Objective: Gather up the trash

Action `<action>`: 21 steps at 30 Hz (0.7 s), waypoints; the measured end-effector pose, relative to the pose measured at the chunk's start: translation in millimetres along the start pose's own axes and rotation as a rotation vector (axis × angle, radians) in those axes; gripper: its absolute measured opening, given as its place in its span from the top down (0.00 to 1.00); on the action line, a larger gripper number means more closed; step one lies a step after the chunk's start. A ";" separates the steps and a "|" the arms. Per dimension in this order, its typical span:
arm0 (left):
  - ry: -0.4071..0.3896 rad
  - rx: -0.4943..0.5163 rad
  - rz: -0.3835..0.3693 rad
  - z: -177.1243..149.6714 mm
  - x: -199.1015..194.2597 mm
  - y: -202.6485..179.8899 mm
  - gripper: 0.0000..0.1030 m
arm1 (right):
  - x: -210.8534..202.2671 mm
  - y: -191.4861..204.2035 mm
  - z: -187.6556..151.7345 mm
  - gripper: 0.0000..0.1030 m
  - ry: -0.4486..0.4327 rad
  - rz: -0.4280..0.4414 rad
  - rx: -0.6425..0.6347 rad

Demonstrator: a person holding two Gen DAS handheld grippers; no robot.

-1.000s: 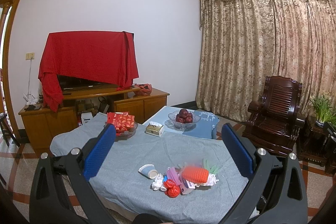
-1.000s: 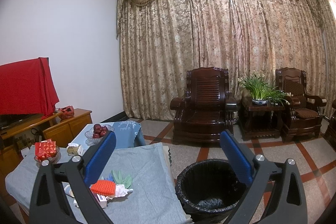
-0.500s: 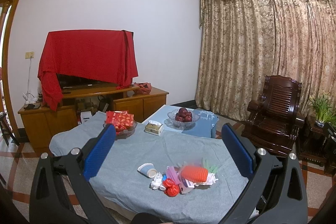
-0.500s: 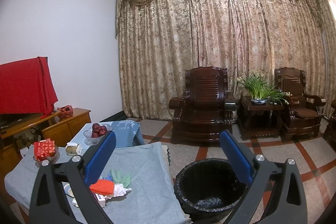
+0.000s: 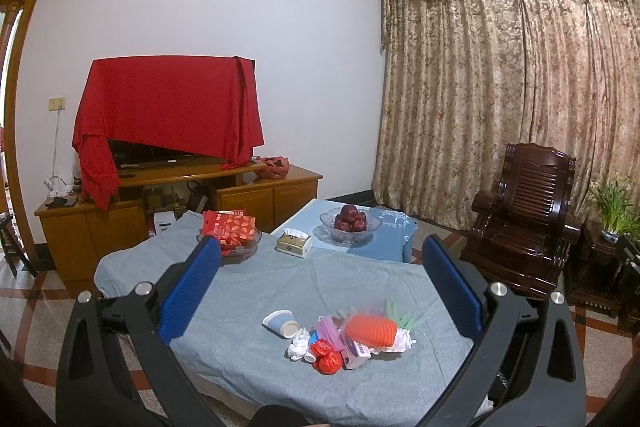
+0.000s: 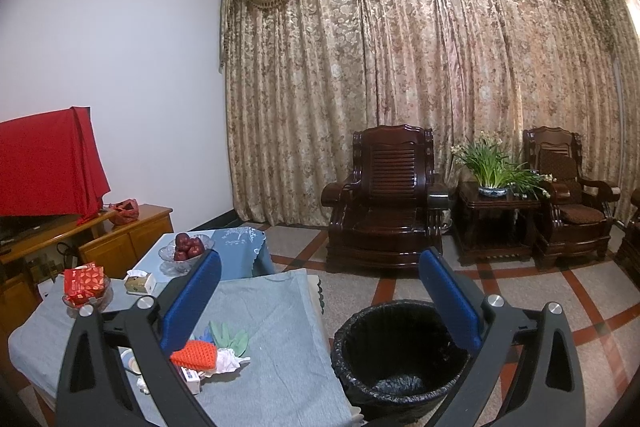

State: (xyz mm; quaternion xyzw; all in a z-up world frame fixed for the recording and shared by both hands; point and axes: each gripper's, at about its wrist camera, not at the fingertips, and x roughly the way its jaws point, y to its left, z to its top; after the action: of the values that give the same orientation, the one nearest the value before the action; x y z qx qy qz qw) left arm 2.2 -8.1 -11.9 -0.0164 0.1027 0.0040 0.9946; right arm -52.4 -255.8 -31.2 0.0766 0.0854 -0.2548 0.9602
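Observation:
A small heap of trash lies on the grey-covered table (image 5: 248, 311): a tipped paper cup (image 5: 281, 323), crumpled white tissue (image 5: 299, 346), a red wrapper (image 5: 326, 355), a small carton (image 5: 356, 349) and an orange knitted carrot (image 5: 371, 331). My left gripper (image 5: 320, 287) is open and empty, hovering above and short of the heap. My right gripper (image 6: 320, 293) is open and empty, between the table and the bin. A black-lined trash bin (image 6: 400, 355) stands on the floor right of the table. The carrot (image 6: 194, 361) also shows in the right wrist view.
At the table's far end sit a glass bowl of apples (image 5: 350, 223), a tissue box (image 5: 294, 244) and a dish of red packets (image 5: 230, 229). A TV cabinet (image 5: 168, 211) with a red-draped TV stands behind. Dark wooden armchairs (image 6: 384, 195) and a plant stand (image 6: 496, 203) line the curtain.
Both views have shifted very slightly; the grippers stay open and nothing on the table has moved.

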 end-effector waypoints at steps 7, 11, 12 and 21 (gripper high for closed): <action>0.004 -0.003 0.004 -1.3 -1.7 -0.8 0.05 | 3.0 -0.5 1.1 0.06 0.006 -0.004 0.008; 0.006 -0.007 0.003 -1.6 -1.3 -0.2 0.05 | 2.4 0.2 1.7 0.06 0.008 -0.002 0.005; 0.007 -0.006 0.001 -1.4 -0.8 0.4 0.05 | 2.4 0.1 2.6 0.06 0.008 -0.001 0.003; 0.007 -0.011 0.000 -2.0 4.5 4.5 0.05 | 2.2 0.7 7.3 0.06 0.006 0.003 0.003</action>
State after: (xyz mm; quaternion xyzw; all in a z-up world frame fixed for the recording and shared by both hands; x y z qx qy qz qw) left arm 6.1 -3.7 -15.0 -0.0217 0.1059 0.0043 0.9941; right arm -49.3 -257.7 -24.4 0.0788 0.0878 -0.2534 0.9601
